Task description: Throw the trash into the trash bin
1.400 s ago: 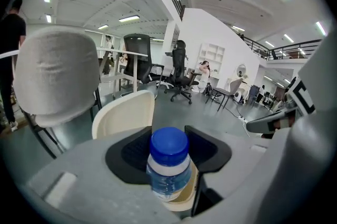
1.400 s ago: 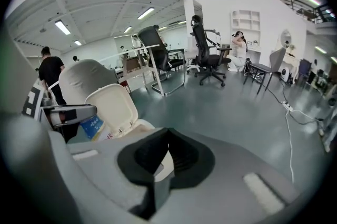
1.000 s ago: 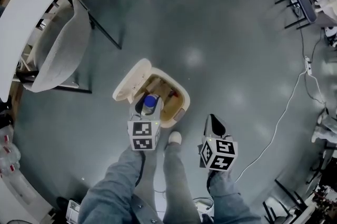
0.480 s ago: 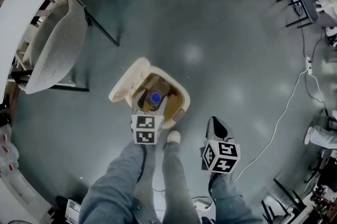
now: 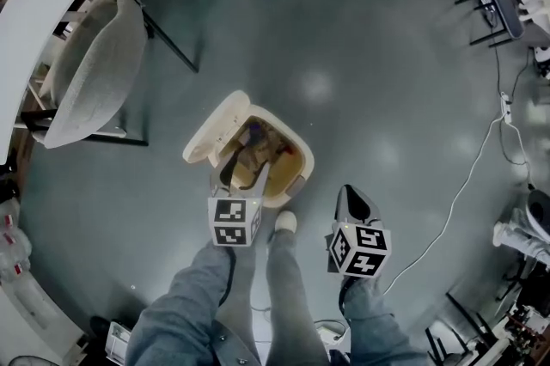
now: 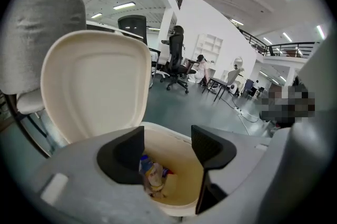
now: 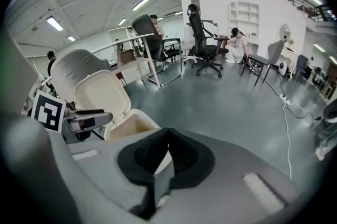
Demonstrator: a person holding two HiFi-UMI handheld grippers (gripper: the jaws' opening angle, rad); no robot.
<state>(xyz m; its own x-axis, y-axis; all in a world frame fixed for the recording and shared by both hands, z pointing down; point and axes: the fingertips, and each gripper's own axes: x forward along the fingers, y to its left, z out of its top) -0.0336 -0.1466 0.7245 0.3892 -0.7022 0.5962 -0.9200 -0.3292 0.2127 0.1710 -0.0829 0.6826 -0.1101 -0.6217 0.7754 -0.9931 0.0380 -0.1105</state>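
The left gripper [image 6: 167, 152] hangs released right over the bin [image 6: 169, 132], its jaws wide apart after just opening and nothing between the pads; seen through the gap, the trash [image 6: 151, 175], a crumpled heap with a labelled bottle in it, lies at the bottom of the bin. From the head view the left gripper [image 5: 243, 177] reaches over the bin's near edge, with its marker cube just short of the rim [image 5: 299, 173], and the trash [image 5: 254, 153] shows as a dark jumble inside the bin's cream walls. The lid [image 5: 213, 132] stands open, tipped back on the bin's far left side; in the left gripper view the lid [image 6: 95, 81] rises upright behind the opening. The right gripper [image 5: 349, 199] is clenched and empty, held off the bin's right side, clear of the rim; its own view shows the right gripper [image 7: 166, 148] with jaws pressed together and the bin [image 7: 130, 122] to the left beyond it. A shoe [image 5: 284, 223] sits on the floor [image 5: 369, 72] just at the bin's near side, between the two grippers. A grey chair [image 5: 86, 72] stands well apart from the bin on its lid side, and a white cable [image 5: 464, 184] runs across the floor far off the bin's right.
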